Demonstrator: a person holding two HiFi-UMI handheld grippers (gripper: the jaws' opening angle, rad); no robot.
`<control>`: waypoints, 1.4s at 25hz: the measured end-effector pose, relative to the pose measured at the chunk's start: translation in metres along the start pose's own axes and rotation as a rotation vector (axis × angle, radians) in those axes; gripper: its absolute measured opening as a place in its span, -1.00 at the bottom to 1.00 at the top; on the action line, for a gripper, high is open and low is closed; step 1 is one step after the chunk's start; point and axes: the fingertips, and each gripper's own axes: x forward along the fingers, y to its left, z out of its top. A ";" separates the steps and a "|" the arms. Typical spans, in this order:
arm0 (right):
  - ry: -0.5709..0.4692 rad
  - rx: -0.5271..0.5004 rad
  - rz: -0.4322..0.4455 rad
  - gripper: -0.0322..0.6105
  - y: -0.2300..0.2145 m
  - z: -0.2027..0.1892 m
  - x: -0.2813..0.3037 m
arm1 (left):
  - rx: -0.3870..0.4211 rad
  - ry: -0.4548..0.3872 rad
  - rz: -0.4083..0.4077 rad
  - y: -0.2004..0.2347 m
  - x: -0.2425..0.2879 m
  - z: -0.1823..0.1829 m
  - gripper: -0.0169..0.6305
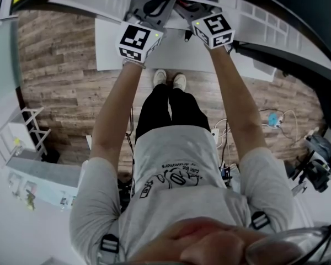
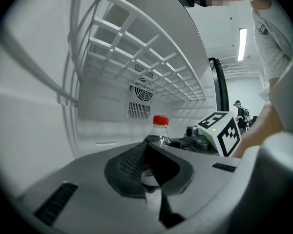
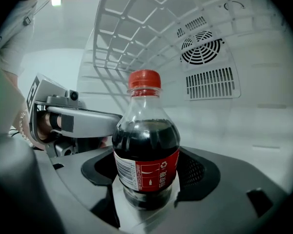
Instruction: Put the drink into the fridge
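the cola bottle (image 3: 146, 150), red cap on, is upright inside the fridge (image 3: 263, 106), clamped between the fingers of the right gripper (image 3: 146, 201). behind it, fan vents (image 3: 205, 48) sit in the back wall, and a white wire shelf (image 3: 136, 23) runs overhead. the left gripper (image 2: 155, 189) is just beside the bottle, its fingers together with nothing between them. the person stands on a wood floor (image 1: 60, 65) with both arms stretched forward.

Fisheye bending warps all three views, and the corners are vignetted black. Bright, even white light fills the fridge (image 2: 102, 111). A ceiling strip light (image 2: 242, 44) glares at upper right of the left gripper view. Soft highlights streak the drink (image 3: 145, 145). The near foreground is blurred and shadowed.
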 end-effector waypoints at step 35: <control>-0.075 0.171 -0.040 -0.54 0.064 0.093 -0.178 | -0.013 -0.011 -0.171 -0.127 -0.076 0.078 -0.94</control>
